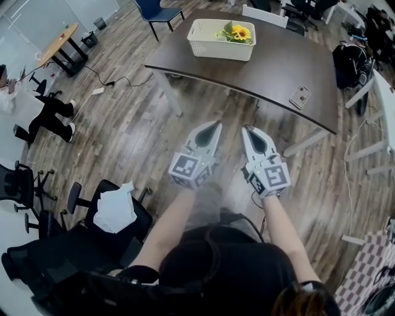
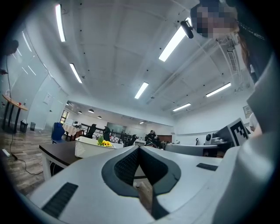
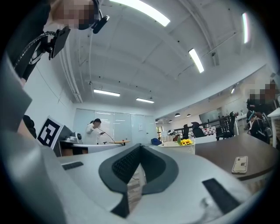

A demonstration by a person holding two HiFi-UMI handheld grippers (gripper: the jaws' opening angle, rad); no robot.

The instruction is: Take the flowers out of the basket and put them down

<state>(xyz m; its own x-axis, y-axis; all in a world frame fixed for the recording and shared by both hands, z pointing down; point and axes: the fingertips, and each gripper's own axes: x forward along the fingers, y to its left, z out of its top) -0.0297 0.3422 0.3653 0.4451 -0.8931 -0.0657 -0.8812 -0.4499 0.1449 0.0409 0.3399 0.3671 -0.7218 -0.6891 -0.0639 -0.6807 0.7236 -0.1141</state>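
A white plastic basket (image 1: 220,46) stands on the far left part of a dark brown table (image 1: 265,58), with yellow sunflowers (image 1: 239,32) lying in its right end. The basket (image 2: 92,147) and flowers (image 2: 105,143) show small and distant in the left gripper view, and again as basket (image 3: 180,148) and flowers (image 3: 186,141) in the right gripper view. Both grippers are held side by side over the wooden floor, well short of the table. My left gripper (image 1: 215,125) is shut and empty. My right gripper (image 1: 246,130) is shut with nothing in it.
A phone (image 1: 300,95) lies near the table's front right edge. A blue chair (image 1: 157,12) and a white chair (image 1: 264,15) stand behind the table. Black office chairs (image 1: 92,216), one with a white cloth (image 1: 115,208), stand at my lower left. A seated person (image 1: 37,111) is at far left.
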